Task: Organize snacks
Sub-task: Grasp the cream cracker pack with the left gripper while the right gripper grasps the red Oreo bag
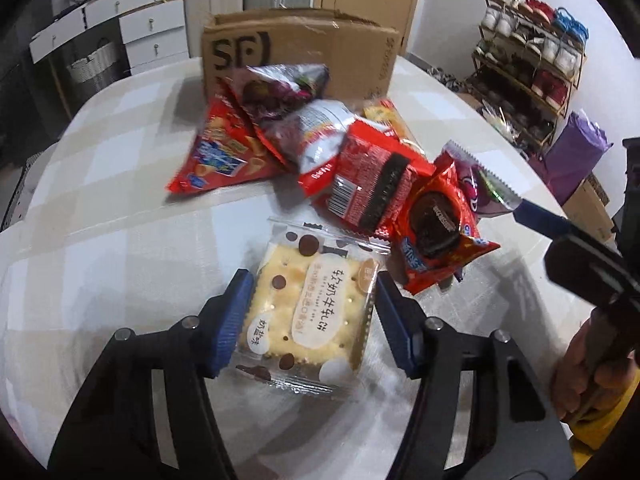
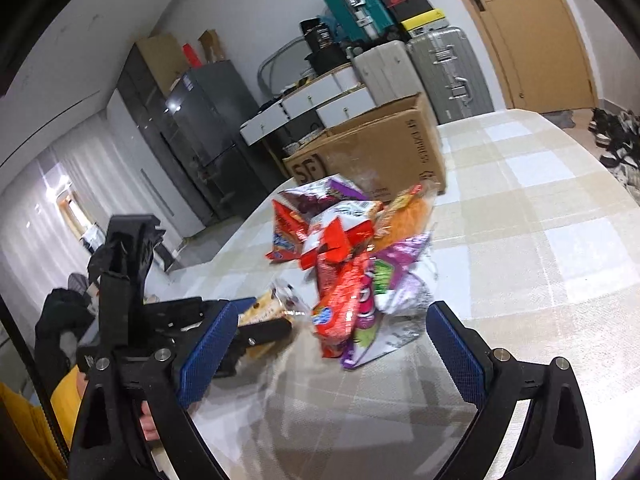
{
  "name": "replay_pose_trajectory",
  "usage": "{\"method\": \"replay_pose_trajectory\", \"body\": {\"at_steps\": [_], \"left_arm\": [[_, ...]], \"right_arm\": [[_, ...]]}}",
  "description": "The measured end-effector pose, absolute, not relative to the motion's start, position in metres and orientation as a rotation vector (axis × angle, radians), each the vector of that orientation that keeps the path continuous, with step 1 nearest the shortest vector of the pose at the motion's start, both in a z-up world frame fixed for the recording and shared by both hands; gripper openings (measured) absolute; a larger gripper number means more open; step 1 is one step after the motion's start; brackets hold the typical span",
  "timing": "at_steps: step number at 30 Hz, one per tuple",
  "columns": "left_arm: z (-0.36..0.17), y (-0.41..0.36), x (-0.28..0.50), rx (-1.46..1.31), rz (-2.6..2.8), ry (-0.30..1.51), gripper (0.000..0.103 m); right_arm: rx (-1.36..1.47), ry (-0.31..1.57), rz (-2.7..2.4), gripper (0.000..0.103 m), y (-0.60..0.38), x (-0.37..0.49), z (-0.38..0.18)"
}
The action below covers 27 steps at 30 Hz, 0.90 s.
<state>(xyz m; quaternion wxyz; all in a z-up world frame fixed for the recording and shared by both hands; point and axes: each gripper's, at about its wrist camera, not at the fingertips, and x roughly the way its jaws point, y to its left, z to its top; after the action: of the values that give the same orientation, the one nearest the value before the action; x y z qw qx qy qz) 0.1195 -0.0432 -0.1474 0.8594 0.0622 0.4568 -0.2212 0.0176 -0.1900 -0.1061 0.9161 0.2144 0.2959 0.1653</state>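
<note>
The left gripper is down over a square cracker packet lying flat on the checked tablecloth. Its blue pads stand on either side of the wrapper, the left one against the edge, the right one at the packet's side. Just behind is a heap of snack bags: a red chocolate biscuit pack, a red wrapper showing a barcode, a red crisp bag. A cardboard box stands behind the heap. At the right edge the right gripper pokes in, with a hand beneath it.
</note>
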Motion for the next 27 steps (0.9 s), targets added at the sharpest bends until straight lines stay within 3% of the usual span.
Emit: {"method": "replay_pose_trajectory", "body": {"at_steps": [6,8,12,15,27], "left_arm": [[-0.133,-0.003,0.092,0.059,-0.437,0.936,0.059],[-0.128,0.01,0.08,0.042,-0.43,0.928,0.059],[-0.125,0.034,0.064,0.004,-0.422,0.919,0.06],[-0.121,0.053,0.047,-0.018,-0.423,0.911,0.06],[-0.129,0.064,0.04,-0.067,-0.449,0.918,0.06]], "right_arm": [[0.425,0.627,0.404,0.092,-0.17,0.022,-0.099],[0.421,0.654,0.427,0.078,-0.163,0.029,-0.099],[0.393,0.736,0.371,0.075,-0.151,0.044,-0.104],[0.395,0.792,0.314,0.064,-0.147,0.051,-0.11],[0.225,0.919,0.195,0.064,-0.127,0.069,-0.123]]}}
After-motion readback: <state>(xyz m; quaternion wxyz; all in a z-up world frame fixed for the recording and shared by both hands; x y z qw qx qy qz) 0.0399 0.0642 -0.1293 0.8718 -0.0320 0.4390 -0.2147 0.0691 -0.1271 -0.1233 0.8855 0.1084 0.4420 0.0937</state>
